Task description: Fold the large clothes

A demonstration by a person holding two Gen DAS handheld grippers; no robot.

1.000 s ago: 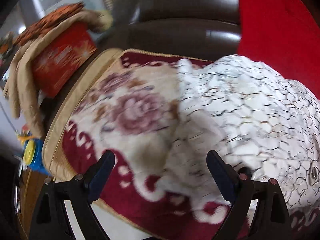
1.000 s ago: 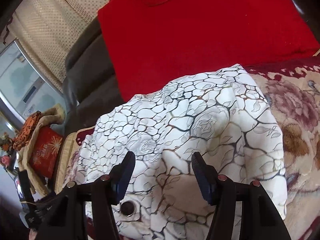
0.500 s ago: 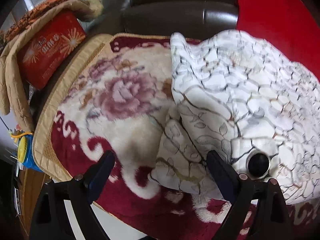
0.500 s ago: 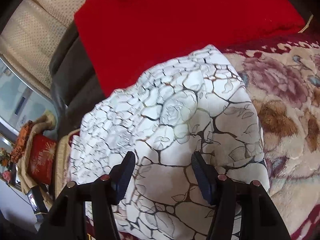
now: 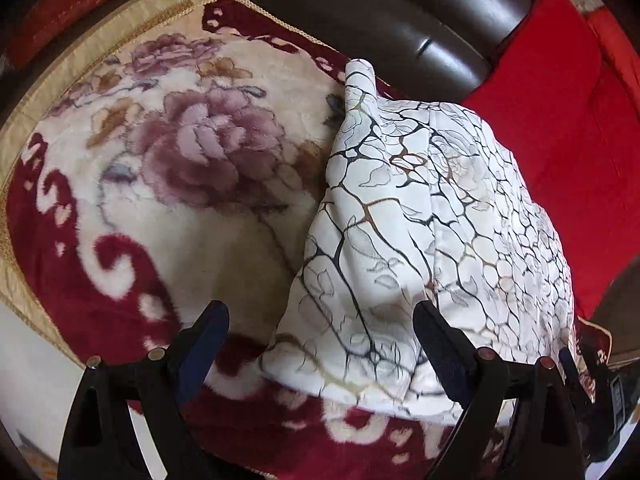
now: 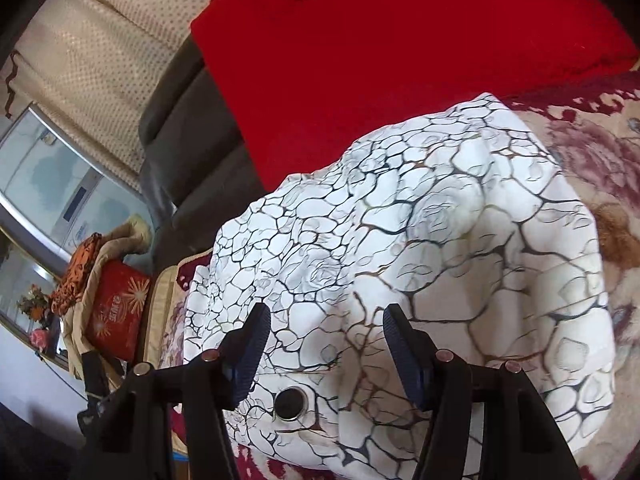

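Garment under inspection: a large white padded coat (image 6: 420, 248) with a dark crackle-and-rose print, lying bundled on the plush cream-and-maroon floral blanket (image 5: 168, 184) that covers the dark leather sofa (image 5: 400, 16), with a red cushion (image 6: 400, 52) just behind it. We find the coat already gathered into a compact mound, its black round snap button (image 6: 291, 403) showing at the near edge. The left gripper (image 5: 320, 328) hangs released over the coat's near left edge, gripping nothing. The right gripper (image 6: 326, 336) likewise stands released above the coat's near side, pads clear of the fabric. We judge the folding well advanced; squaring and flattening the bundle appear outstanding.
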